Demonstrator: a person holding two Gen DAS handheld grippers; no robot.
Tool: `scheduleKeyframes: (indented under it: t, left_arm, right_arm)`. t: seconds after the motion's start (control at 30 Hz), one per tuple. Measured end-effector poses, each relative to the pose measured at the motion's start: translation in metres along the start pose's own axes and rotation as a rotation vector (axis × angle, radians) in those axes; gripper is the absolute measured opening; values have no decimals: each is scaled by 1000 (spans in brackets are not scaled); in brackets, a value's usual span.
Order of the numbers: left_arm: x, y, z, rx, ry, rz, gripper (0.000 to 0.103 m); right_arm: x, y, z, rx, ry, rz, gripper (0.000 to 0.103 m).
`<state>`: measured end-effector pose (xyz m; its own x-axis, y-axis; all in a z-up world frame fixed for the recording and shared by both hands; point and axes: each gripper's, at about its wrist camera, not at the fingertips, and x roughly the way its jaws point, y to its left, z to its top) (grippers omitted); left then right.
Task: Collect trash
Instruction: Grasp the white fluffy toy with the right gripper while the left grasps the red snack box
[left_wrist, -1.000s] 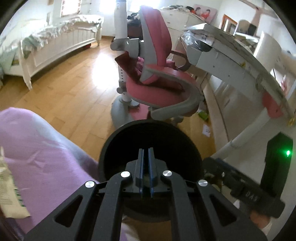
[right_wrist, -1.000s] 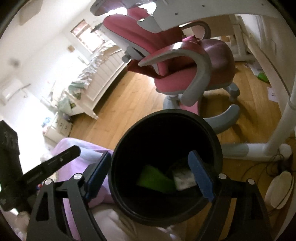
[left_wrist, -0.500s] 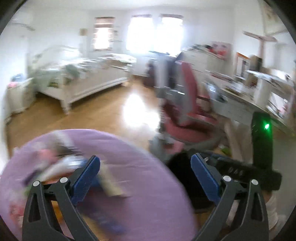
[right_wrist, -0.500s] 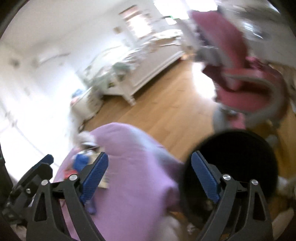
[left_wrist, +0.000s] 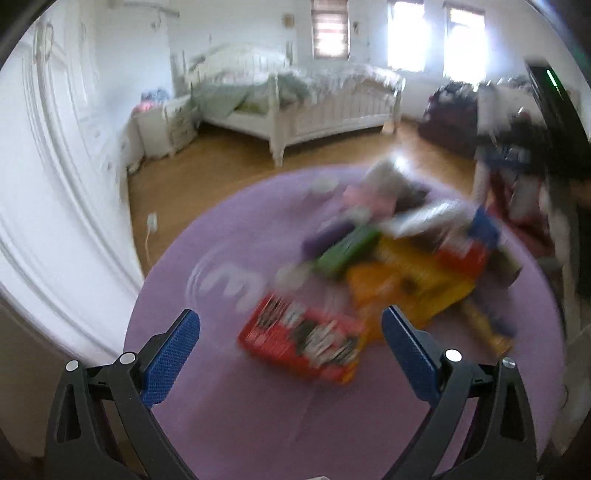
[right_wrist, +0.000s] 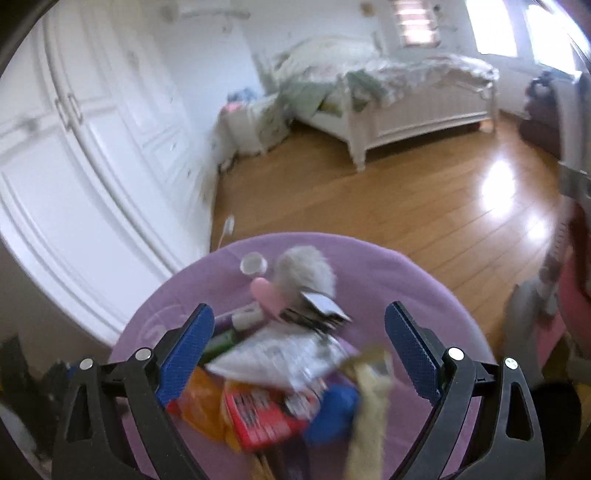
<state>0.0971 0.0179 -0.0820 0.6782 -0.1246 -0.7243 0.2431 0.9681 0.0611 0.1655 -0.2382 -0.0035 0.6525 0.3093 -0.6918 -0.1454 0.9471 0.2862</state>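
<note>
Spreading wide, the left gripper (left_wrist: 291, 347) is held open and empty above a round purple cushion (left_wrist: 207, 413), its two blue pads (left_wrist: 170, 355) well apart. Between them, at the near side of the pile, one red printed wrapper (left_wrist: 303, 341) is seen, blurred. Just beyond it lie one orange-yellow bag (left_wrist: 410, 284) and one green packet (left_wrist: 345, 253); further items are too smeared to be counted. Bare purple surface is left to the near left of the heap, and the cushion's left rim stands over wooden floor (left_wrist: 207, 173).

The right gripper (right_wrist: 299, 356) is likewise held open, nothing being gripped. Under it, the trash pile (right_wrist: 280, 365) is crowded toward the near edge of the cushion: one white crinkled bag (right_wrist: 280, 356), one blue piece (right_wrist: 334, 410), one pale wrapper (right_wrist: 369, 402). Farther off, one grey fluffy object (right_wrist: 306, 275) and one small clear cup (right_wrist: 253, 264) are set near the far rim. Beyond the rim, open floor runs to one white bed (right_wrist: 417, 110), with white wardrobe doors (right_wrist: 92, 147) on the left.
</note>
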Motion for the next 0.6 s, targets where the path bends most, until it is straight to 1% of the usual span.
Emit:
scheduleKeyframes:
  t: [0.03,0.17,0.33,0.4,0.43,0.5,0.53,0.57,0.6]
  left_arm:
    - [7,3,-4,3,29,5,98]
    - [16,16,-9,-6,58,-12,98]
    - [22,9,-9,-6,73,-39,98]
    - [28,8,-10,-12,84,-45,98]
    - [32,9,-8,-16,88,-58,98]
    - [36,9,-8,-33,87,-82,98]
    - [38,11,-8,-45,89,-92,98]
    - [41,14,-6,-67,92,-110,97]
    - [43,16,-6,-82,88,-134,91]
  right_arm:
    - [16,6,10,-4,31,-1,92]
    - [74,22,39,-21,142,-23,92]
    - [127,30,51,-23,255,-73,92]
    - [143,31,51,-20,303,-89,82]
    - [151,34,49,-17,327,-98,80]
    - [159,36,46,-21,362,-114,65]
    - [162,37,44,-33,372,-132,62]
    - [162,37,42,-42,377,-142,52]
    - [161,39,41,-58,380,-152,43]
